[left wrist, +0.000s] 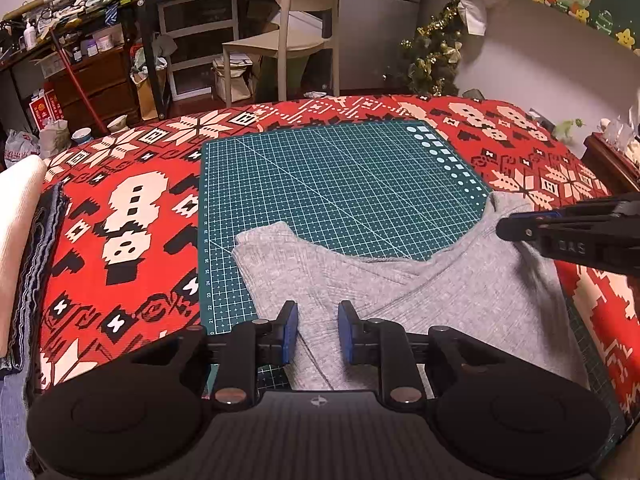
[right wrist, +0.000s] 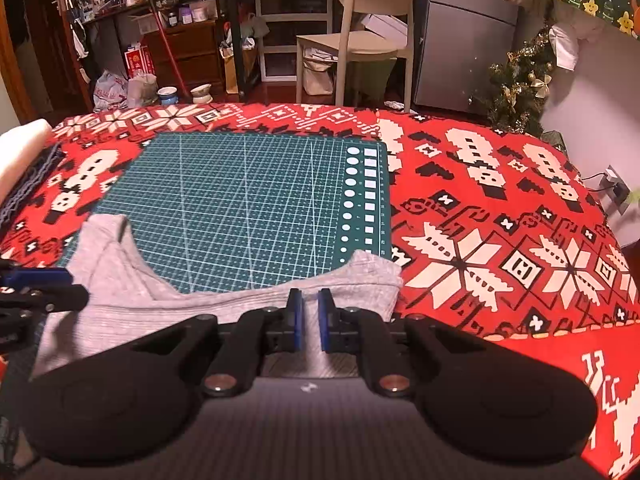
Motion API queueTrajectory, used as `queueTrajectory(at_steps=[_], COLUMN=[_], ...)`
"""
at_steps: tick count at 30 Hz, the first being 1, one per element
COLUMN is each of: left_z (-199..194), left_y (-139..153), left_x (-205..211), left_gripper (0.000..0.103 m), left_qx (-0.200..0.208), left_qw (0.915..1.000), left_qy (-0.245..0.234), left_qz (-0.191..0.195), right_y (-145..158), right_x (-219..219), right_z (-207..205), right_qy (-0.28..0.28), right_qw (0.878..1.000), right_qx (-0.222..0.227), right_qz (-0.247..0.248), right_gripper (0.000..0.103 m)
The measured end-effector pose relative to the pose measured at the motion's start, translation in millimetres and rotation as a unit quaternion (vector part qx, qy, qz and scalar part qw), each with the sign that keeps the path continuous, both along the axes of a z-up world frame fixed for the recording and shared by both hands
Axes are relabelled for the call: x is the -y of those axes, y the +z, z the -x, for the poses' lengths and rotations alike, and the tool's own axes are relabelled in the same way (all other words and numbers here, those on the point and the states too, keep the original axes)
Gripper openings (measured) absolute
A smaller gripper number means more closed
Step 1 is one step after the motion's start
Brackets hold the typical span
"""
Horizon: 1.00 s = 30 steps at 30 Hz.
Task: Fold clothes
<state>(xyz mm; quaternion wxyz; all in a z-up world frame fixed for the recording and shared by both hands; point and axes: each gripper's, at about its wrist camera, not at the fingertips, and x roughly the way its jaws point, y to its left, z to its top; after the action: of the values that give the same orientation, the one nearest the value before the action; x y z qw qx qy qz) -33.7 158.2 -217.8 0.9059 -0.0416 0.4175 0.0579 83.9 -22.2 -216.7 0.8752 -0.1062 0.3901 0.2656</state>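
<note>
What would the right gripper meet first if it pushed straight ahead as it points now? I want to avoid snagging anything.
Most likely the grey garment lying just past the right gripper, whose jaws stand slightly apart. Beyond it is the green cutting mat. How high the jaws sit above the cloth is unclear.

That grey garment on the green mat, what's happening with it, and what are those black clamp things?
A person is folding clothes with a handheld gripper in each hand. The grey garment lies loosely spread across the near edge of the green cutting mat, on a red patterned cloth. The left gripper and right gripper hover low over its near part, jaws open, gripping nothing. No fold looks made yet.
</note>
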Motion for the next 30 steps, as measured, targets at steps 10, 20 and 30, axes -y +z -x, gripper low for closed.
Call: queueTrajectory(at_steps=[10,20,30], left_z=[6,15,18], left_y=[7,7,9], left_x=[-6,-8,-12], left_gripper=[0.023,0.023,0.023], left_qx=[0.006,-0.005,0.003], left_qw=[1.0000,0.9999,0.9999], left_qy=[0.004,-0.010,0.000], left_qz=[0.004,0.009,0.013], right_y=[-4,-12,2], right_x=[-6,-22,-34], right_z=[-16,1,34], right_qy=[0.002,0.046,0.092], right_qw=[1.000,0.999,0.995], right_qx=[0.010,-0.023,-0.028], right_qz=[0.002,-0.003,-0.037], right_gripper=[0.009,0.009,0.010])
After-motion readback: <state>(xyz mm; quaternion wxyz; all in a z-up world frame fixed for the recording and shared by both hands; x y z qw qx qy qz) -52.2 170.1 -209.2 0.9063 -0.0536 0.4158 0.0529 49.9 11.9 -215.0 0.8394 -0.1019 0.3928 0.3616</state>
